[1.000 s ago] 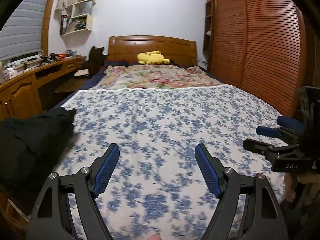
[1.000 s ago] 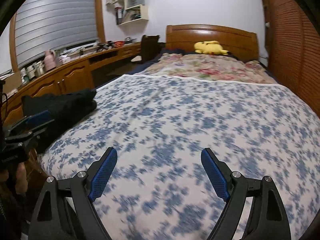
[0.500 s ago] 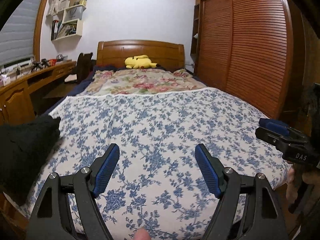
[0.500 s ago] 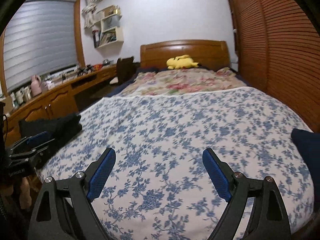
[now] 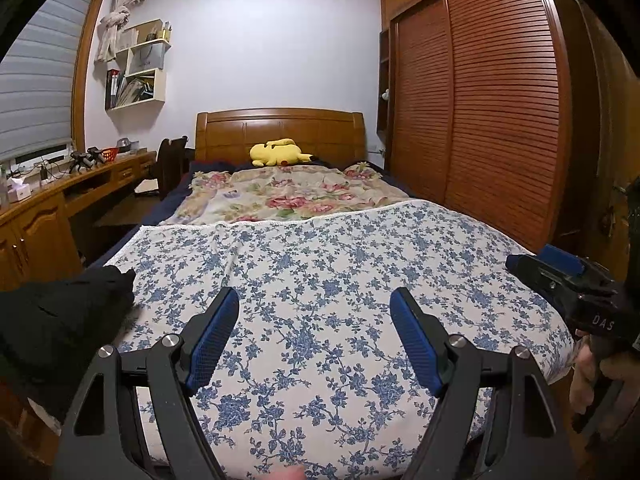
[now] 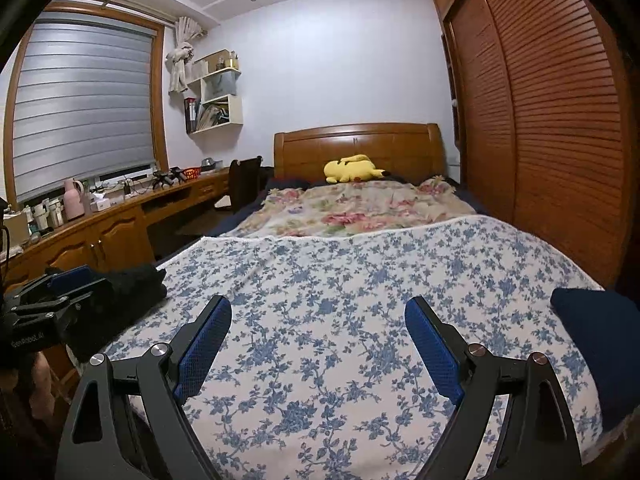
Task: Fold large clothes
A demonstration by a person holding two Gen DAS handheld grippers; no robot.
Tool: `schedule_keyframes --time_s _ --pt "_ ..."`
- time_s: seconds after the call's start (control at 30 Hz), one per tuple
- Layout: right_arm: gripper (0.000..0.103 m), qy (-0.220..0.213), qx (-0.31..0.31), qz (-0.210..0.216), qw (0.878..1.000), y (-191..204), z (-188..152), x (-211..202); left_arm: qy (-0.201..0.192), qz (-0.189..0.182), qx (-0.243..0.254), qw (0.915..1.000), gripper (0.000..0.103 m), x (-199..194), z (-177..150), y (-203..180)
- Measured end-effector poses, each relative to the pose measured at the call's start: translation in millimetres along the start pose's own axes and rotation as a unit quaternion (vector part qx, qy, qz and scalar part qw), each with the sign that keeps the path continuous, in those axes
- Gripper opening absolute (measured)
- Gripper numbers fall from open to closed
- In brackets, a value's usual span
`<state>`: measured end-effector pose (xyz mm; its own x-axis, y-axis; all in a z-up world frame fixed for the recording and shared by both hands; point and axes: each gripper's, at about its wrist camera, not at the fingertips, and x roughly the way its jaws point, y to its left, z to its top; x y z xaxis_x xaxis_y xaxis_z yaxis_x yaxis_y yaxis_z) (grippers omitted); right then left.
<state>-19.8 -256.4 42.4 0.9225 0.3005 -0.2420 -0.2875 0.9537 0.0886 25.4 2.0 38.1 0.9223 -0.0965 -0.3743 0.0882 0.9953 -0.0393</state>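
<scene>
A black garment (image 5: pixel 52 320) lies bunched at the bed's left front edge; it also shows in the right wrist view (image 6: pixel 120 300). A dark navy garment (image 6: pixel 600 344) lies at the bed's right front edge. My left gripper (image 5: pixel 314 300) is open and empty above the blue-flowered bedspread (image 5: pixel 340 264). My right gripper (image 6: pixel 318 308) is open and empty over the same bedspread (image 6: pixel 360 280). Each gripper shows in the other's view, the right one (image 5: pixel 560 276) at the right edge and the left one (image 6: pixel 60 284) by the black garment.
A floral quilt (image 5: pixel 288 196) and a yellow plush toy (image 5: pixel 278 152) lie near the wooden headboard (image 5: pixel 280 128). A slatted wardrobe (image 5: pixel 500 120) runs along the right. A wooden desk (image 6: pixel 100 224) with clutter and a chair (image 6: pixel 244 180) stand on the left.
Both grippers have pulled back and tilted up, so more of the room and ceiling shows. The jaws stayed open and empty. The navy garment came into the right wrist view.
</scene>
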Motion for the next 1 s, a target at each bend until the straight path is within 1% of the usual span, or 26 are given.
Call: schedule_keyframes --time_s 0.07,0.17,0.3,1.0 --pt "0.089 0.000 -0.001 0.003 1.000 2 -1 -3 0.000 -0.003 -0.001 1.0000 0.079 -1 -1 0" --pt "0.089 0.004 -0.003 0.004 1.000 4 -5 13 -0.001 -0.001 0.001 1.0000 0.079 -1 -3 0" --pt "0.089 0.007 -0.003 0.005 1.000 3 -6 19 -0.001 0.000 0.002 1.0000 0.079 -1 -3 -1" --pt "0.089 0.012 -0.006 0.013 1.000 -2 -6 29 0.000 0.001 0.001 1.0000 0.079 -3 -3 -1"
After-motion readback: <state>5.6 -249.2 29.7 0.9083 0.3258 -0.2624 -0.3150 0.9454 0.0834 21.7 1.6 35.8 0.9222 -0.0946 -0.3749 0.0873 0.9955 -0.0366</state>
